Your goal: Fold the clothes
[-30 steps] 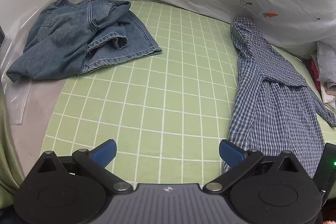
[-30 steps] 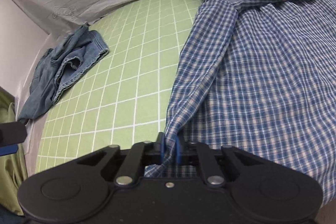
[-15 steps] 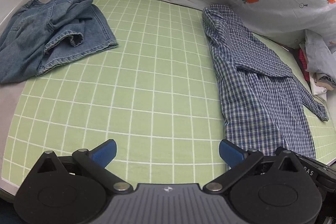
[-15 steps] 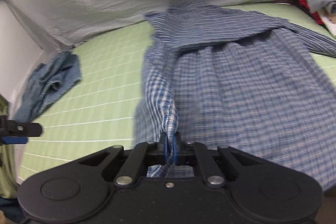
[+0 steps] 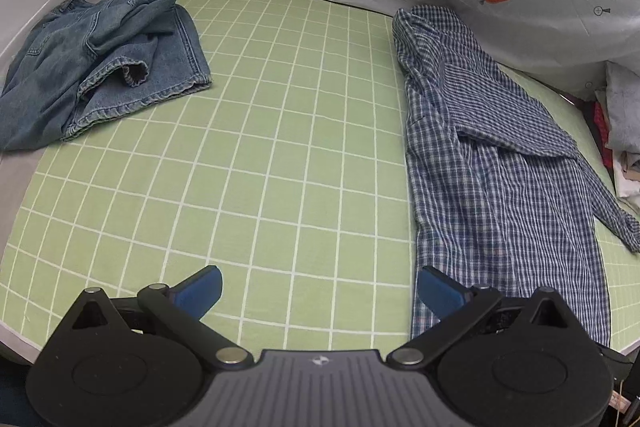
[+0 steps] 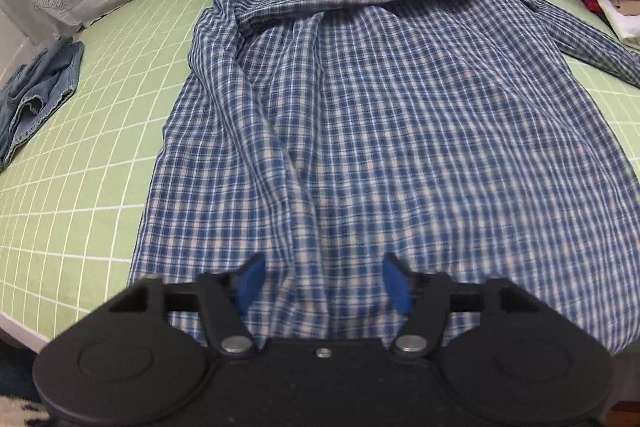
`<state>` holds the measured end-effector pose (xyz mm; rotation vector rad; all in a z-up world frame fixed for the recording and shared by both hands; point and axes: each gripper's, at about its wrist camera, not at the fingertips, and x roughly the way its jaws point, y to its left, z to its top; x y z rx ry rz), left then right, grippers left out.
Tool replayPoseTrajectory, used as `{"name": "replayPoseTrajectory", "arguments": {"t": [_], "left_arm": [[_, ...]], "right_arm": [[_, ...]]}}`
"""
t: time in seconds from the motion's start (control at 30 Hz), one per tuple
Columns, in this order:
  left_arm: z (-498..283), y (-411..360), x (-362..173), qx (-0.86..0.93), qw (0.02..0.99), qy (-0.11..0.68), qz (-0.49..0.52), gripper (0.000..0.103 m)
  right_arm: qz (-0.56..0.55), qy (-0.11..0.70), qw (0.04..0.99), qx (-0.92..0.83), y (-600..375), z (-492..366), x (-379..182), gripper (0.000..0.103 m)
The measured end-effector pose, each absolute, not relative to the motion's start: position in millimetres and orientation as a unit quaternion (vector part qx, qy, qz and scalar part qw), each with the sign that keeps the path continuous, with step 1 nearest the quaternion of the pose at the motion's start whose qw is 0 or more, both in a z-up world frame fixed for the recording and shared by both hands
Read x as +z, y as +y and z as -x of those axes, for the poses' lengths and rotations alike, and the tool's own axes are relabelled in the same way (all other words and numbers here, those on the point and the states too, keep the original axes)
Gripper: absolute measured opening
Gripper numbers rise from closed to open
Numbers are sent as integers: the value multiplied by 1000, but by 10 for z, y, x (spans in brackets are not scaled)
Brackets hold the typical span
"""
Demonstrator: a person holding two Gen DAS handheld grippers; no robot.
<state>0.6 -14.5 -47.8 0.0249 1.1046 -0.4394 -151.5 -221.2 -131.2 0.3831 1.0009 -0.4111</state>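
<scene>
Right gripper [image 6: 323,283] is where your next move starts: its blue pads stand wide apart with nothing between them, poised over the near hem of the plaid shirt [image 6: 400,131]. From there the shirt runs straight away from you, hem nearest and collar farthest, so its long axis lines up with the way your fingers point. One sleeve lies folded across the upper back; the other sleeve [image 6: 580,39] trails out to your right on the green grid mat [image 6: 80,155].

Your left gripper [image 5: 318,291] is just as open and just as empty, hovering over bare mat, with its right pad near the shirt's left edge. So the shirt lies to the right of that claw, well within reach along its near left corner, while the right claw sits directly above the cloth.

I'd judge the fold turns on that lengthwise lie: the loose sleeve is on your right hand's side, and the left edge belongs to your left hand. The body is rumpled into long ridges, so smoothing may be needed first.

The denim jeans [image 5: 100,63] sit bunched at the far left, well apart from both claws.
</scene>
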Motion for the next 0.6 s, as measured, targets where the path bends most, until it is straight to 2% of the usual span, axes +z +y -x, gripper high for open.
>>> {"name": "replayPoseTrajectory", "arguments": {"t": [0.03, 0.1, 0.4, 0.6], "left_arm": [[-30, -199, -491, -203, 829, 522, -6, 102], [-84, -316, -532, -196, 826, 528, 5, 102], [-404, -912, -676, -168, 828, 533, 50, 102], [-887, -1267, -808, -131, 823, 542, 108, 102]], "right_arm": [[-186, 465, 845, -190, -2290, 1534, -1273, 94], [-202, 446, 851, -190, -2483, 1561, -1212, 101], [-252, 406, 840, -256, -3658, 1453, -1132, 102], [-243, 380, 844, -290, -4538, 1104, -1087, 102]]}}
